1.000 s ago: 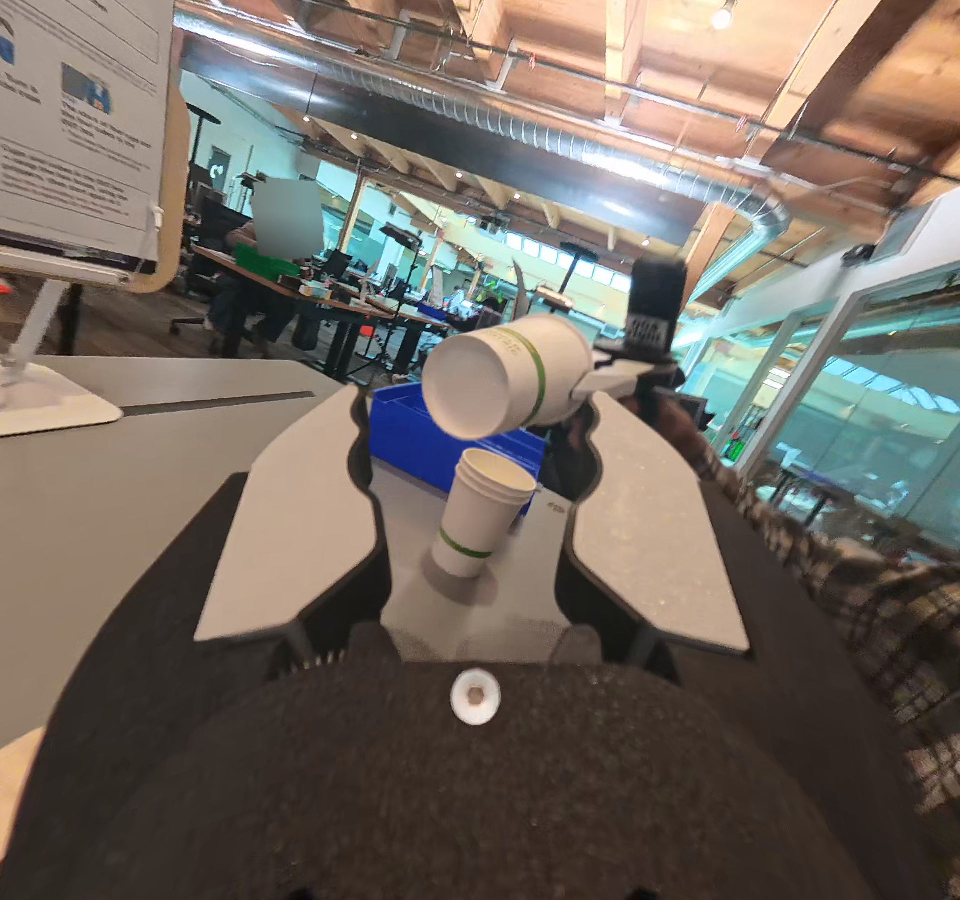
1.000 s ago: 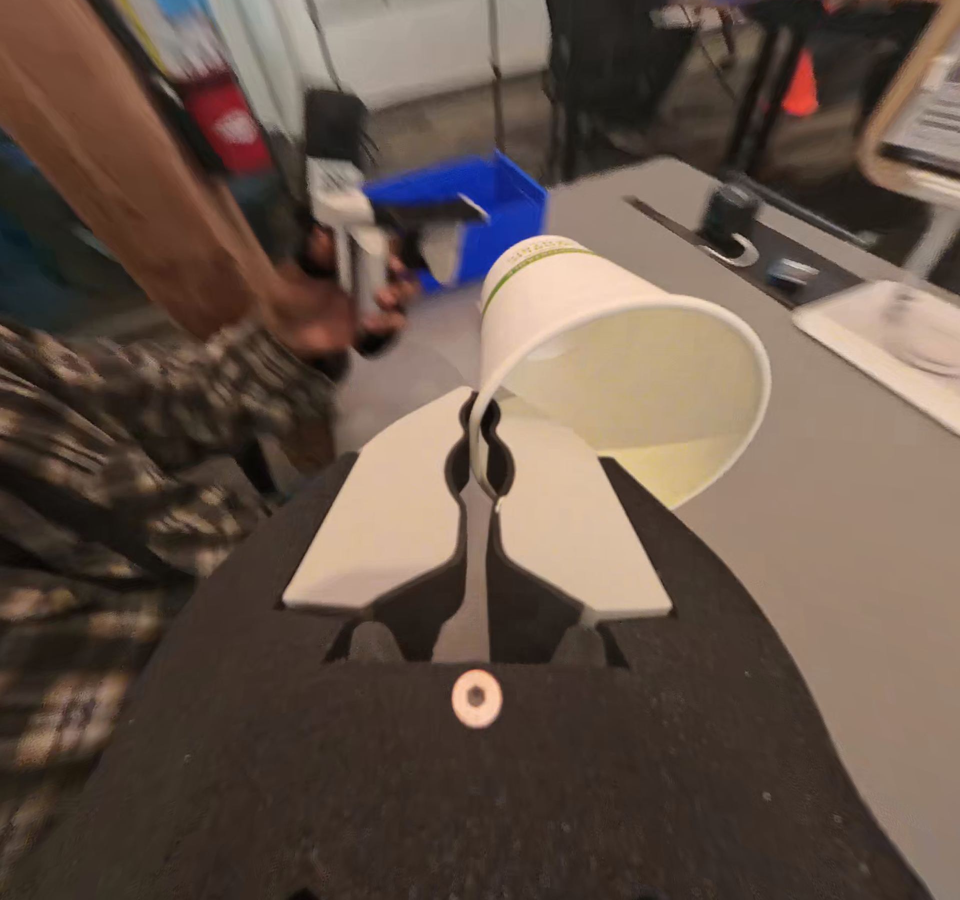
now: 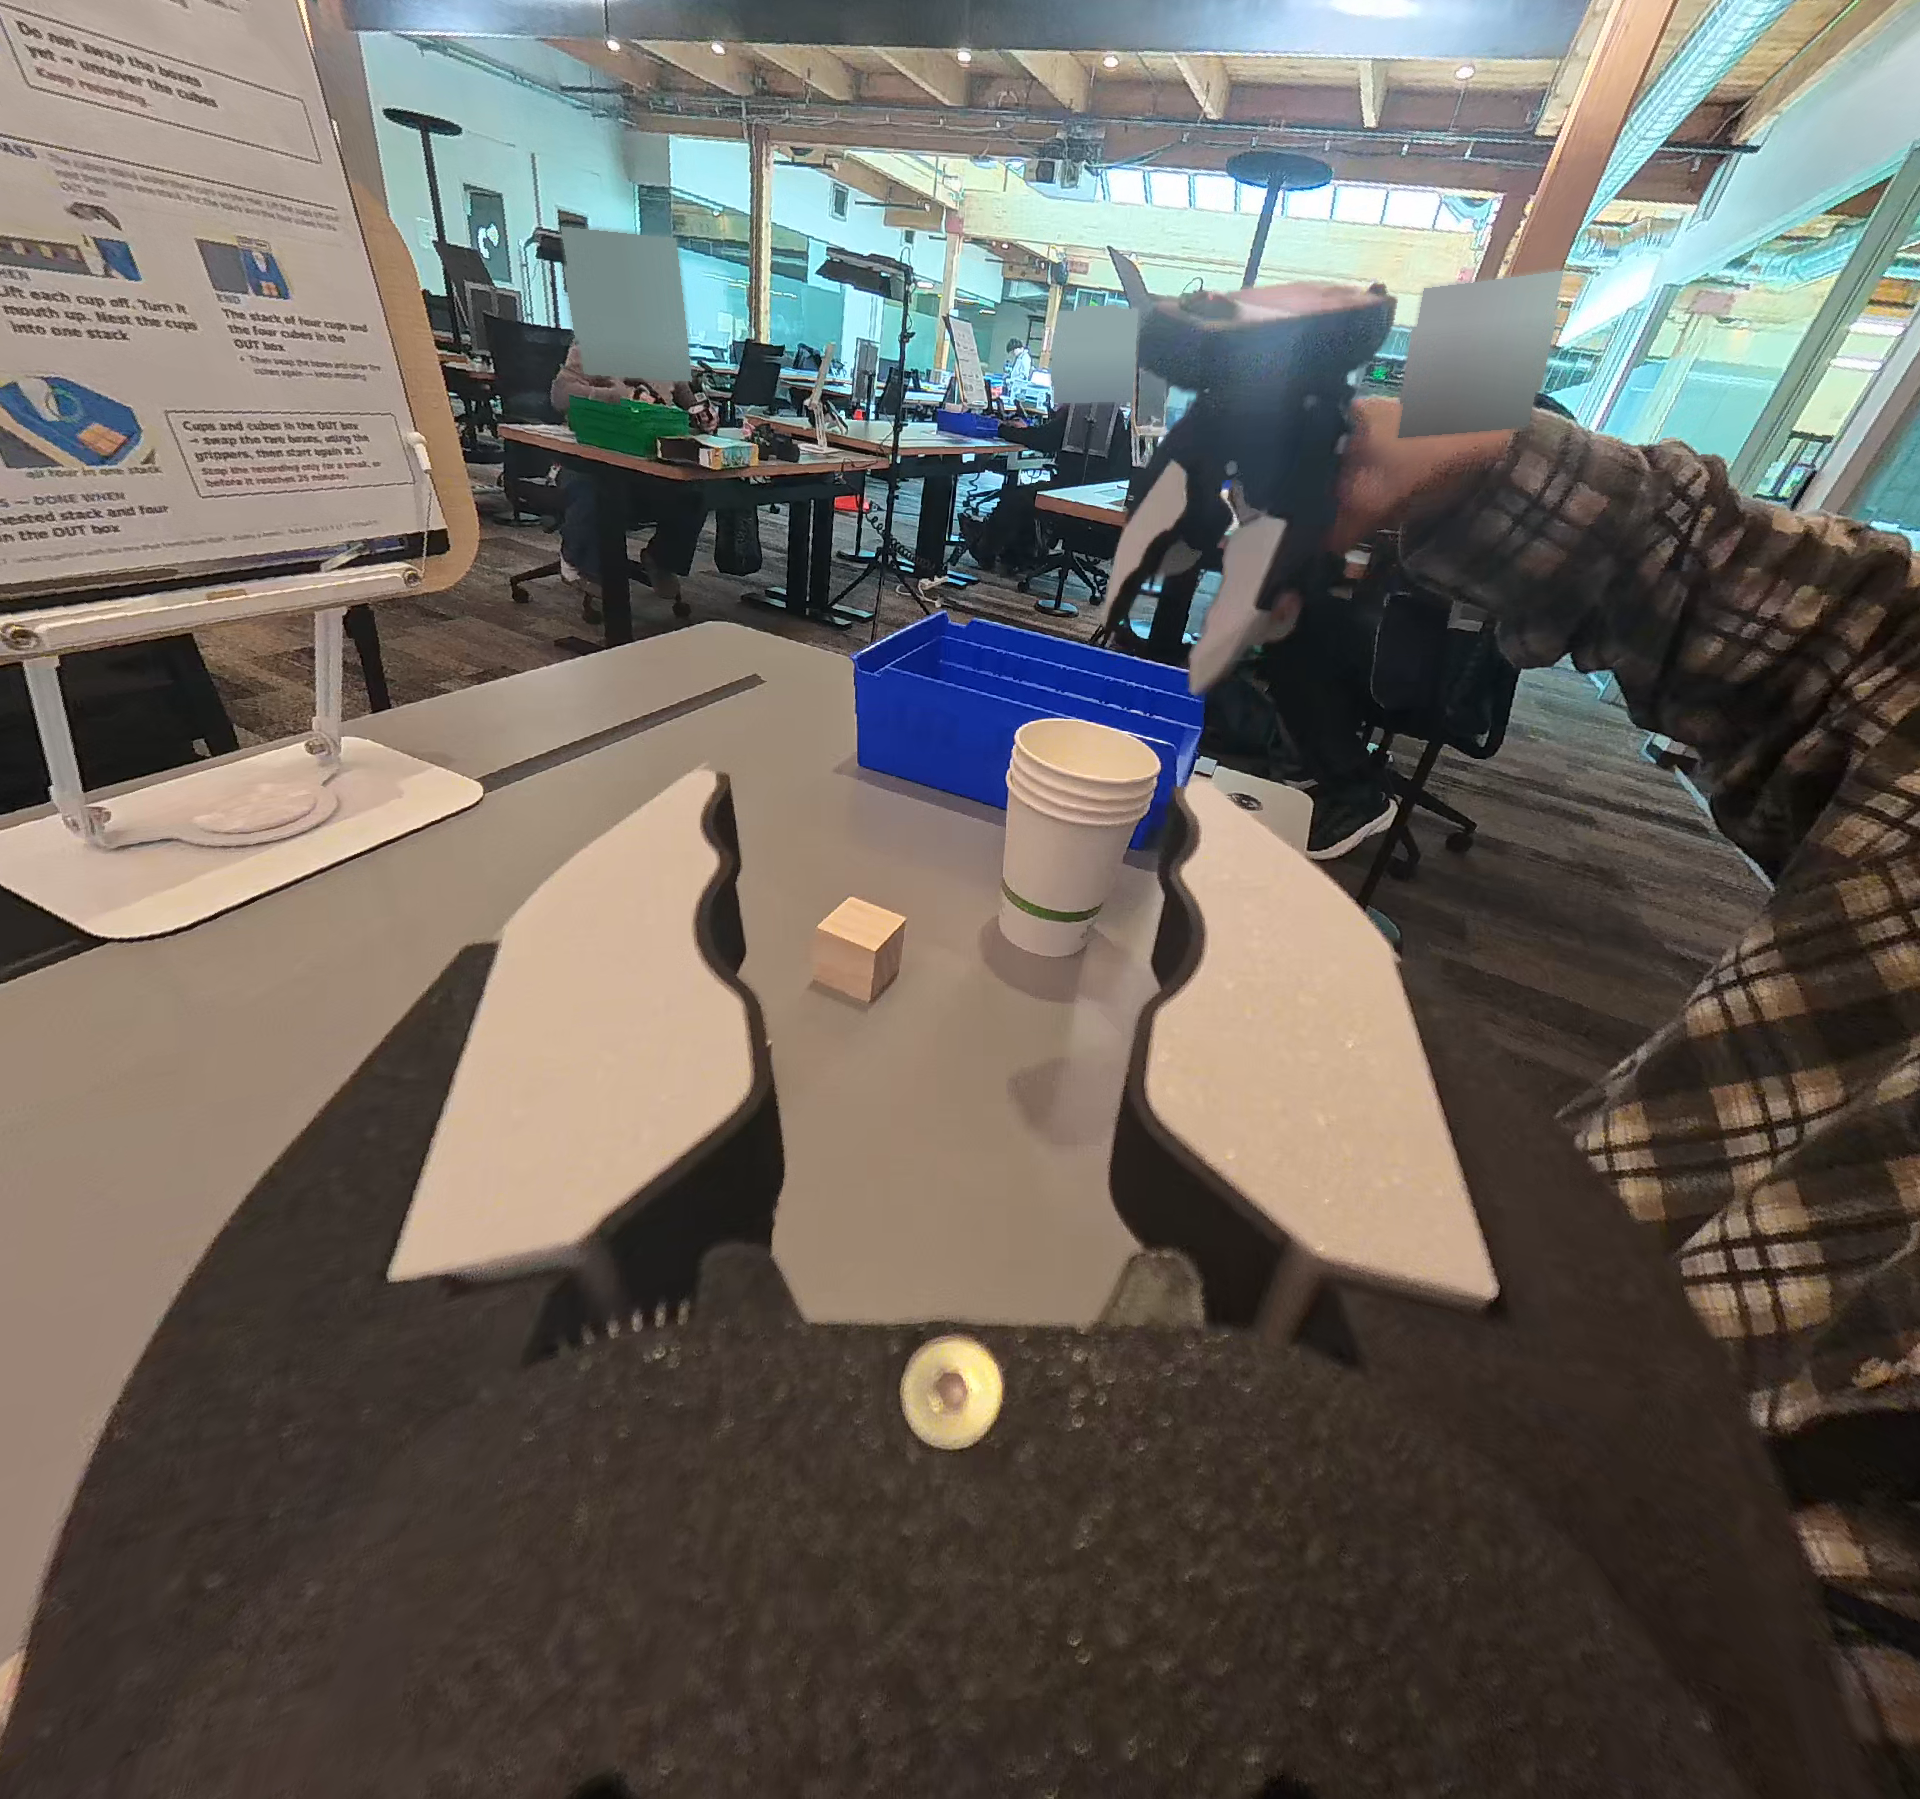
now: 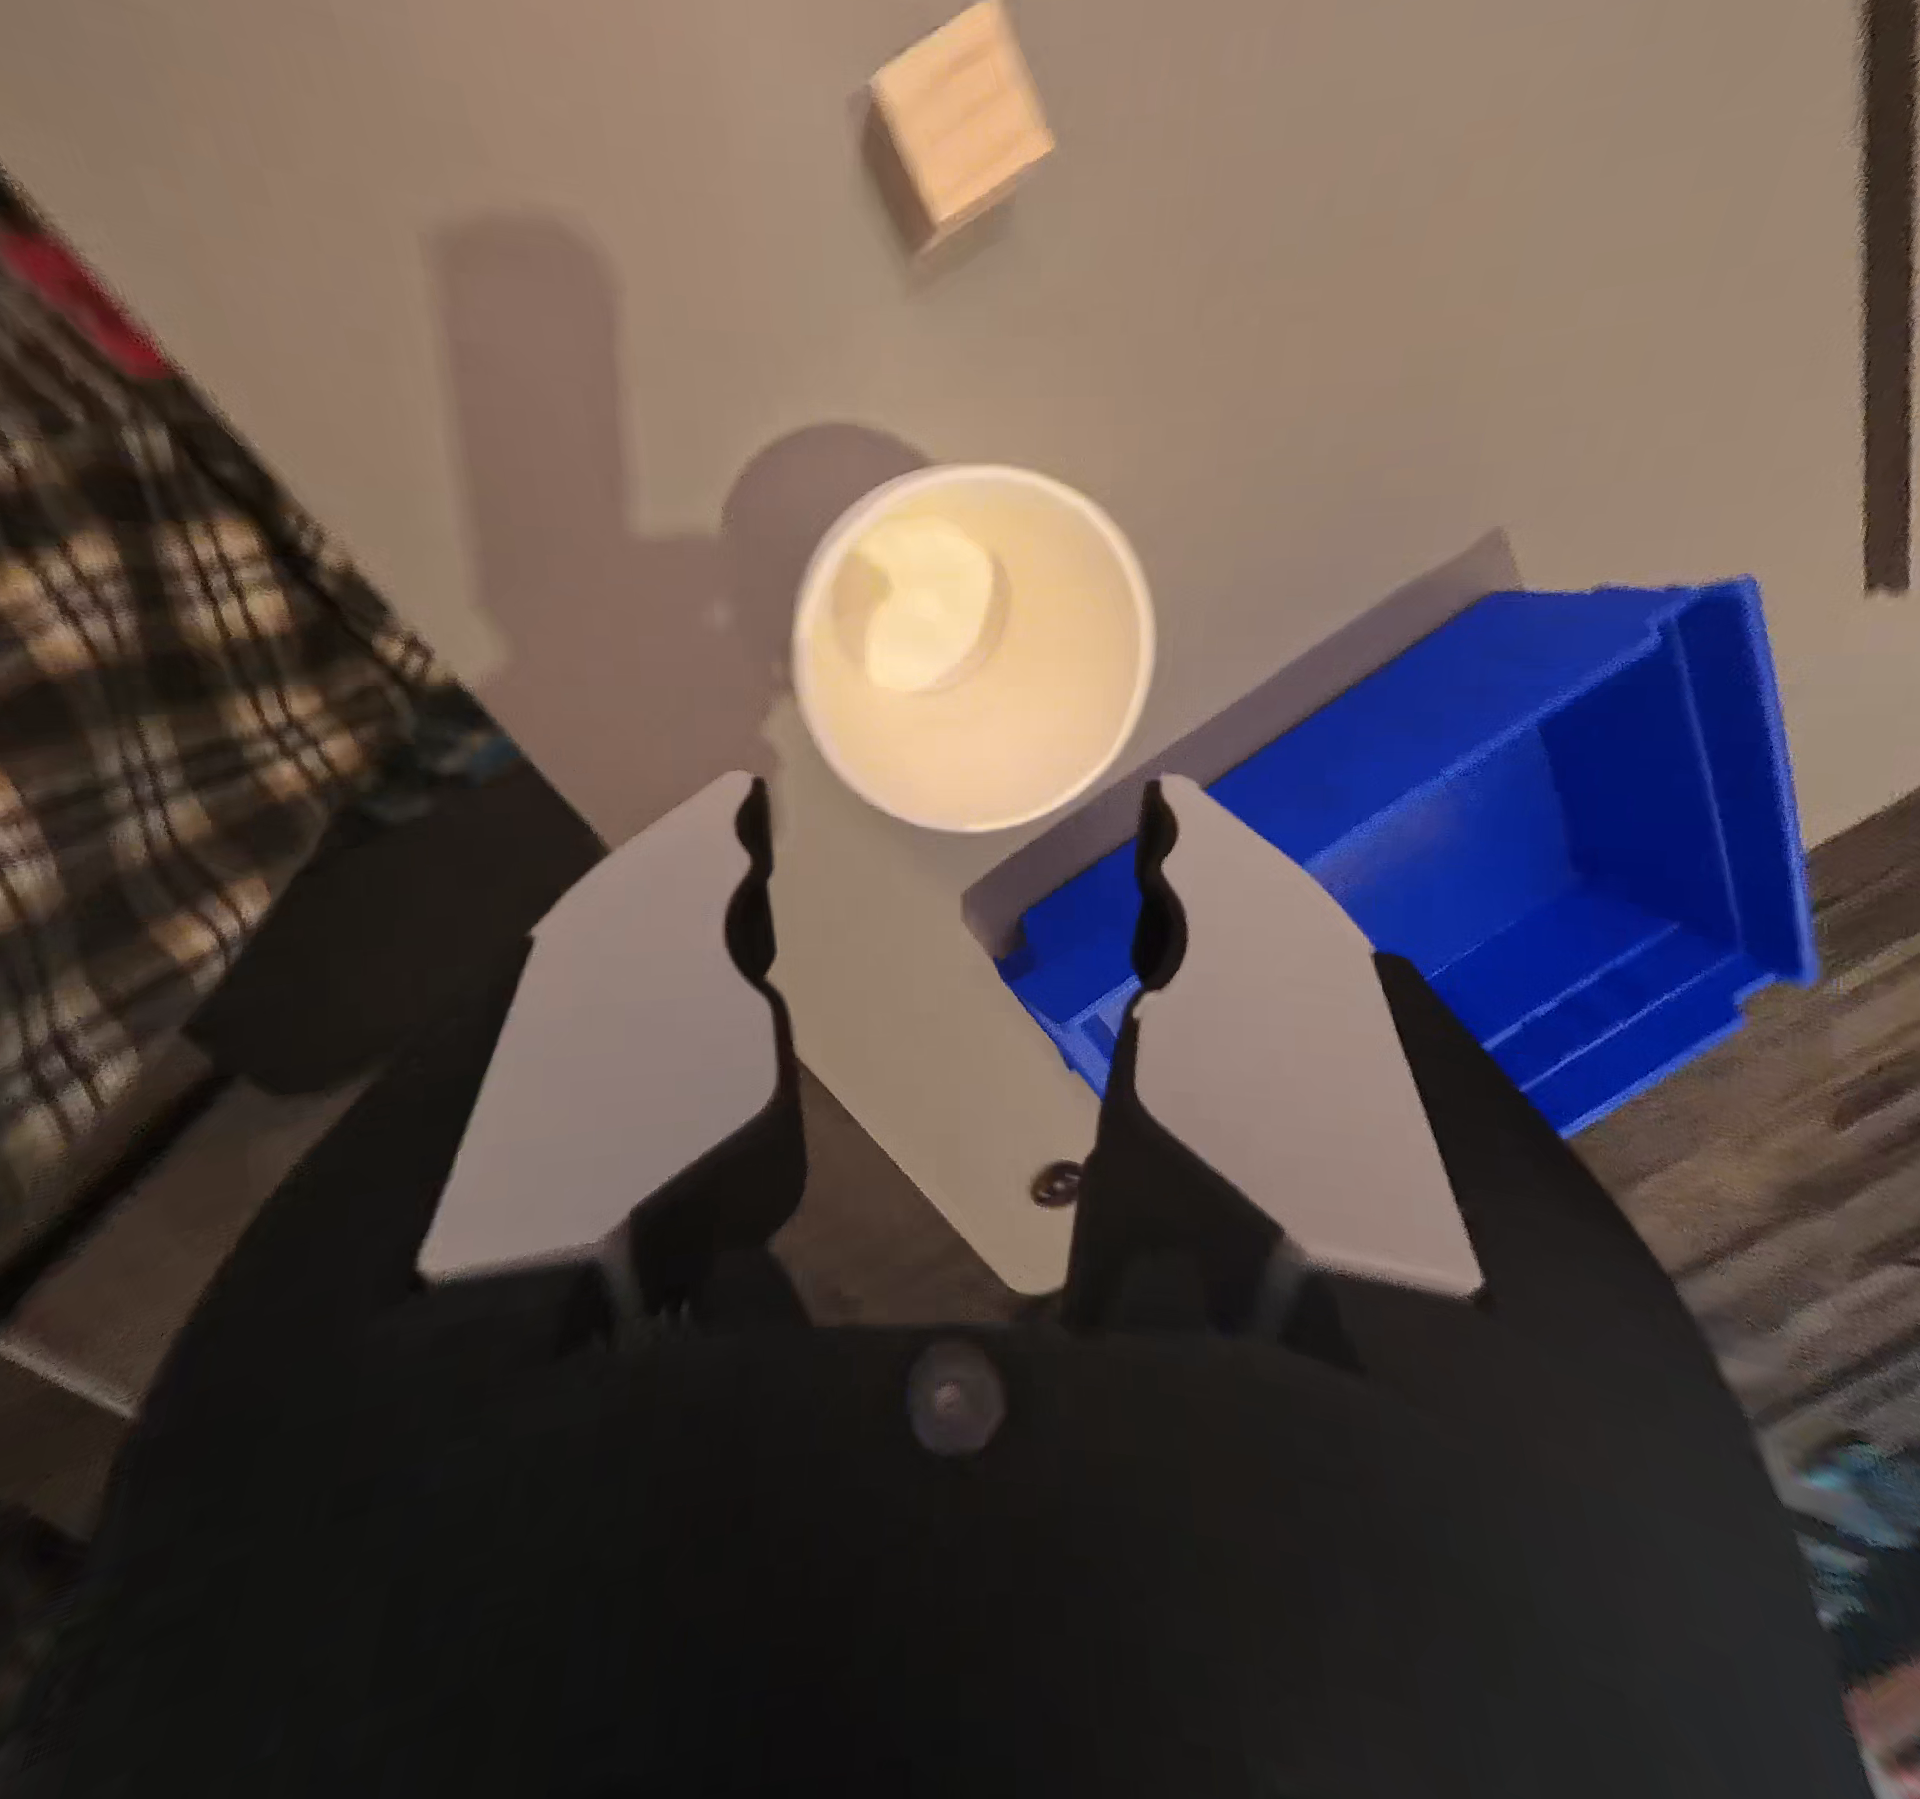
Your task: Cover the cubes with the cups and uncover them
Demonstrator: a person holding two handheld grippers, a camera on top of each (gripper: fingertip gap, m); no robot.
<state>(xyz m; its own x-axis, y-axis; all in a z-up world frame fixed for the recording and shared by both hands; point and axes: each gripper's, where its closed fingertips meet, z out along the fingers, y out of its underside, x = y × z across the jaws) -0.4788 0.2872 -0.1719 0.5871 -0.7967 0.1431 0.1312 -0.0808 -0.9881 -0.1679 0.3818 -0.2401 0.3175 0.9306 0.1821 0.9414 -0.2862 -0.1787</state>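
Below right tool (image 4: pixel 951 793), cup stack (image 4: pixel 971 648).

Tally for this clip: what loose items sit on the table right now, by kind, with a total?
Cups: 4, nested in one upright stack, counted by rims
Cube: 1
Blue bin: 1
Sign stand: 1
Total: 7

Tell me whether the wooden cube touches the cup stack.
Apart. The left wrist view shows bare table between the wooden cube and the cup stack.
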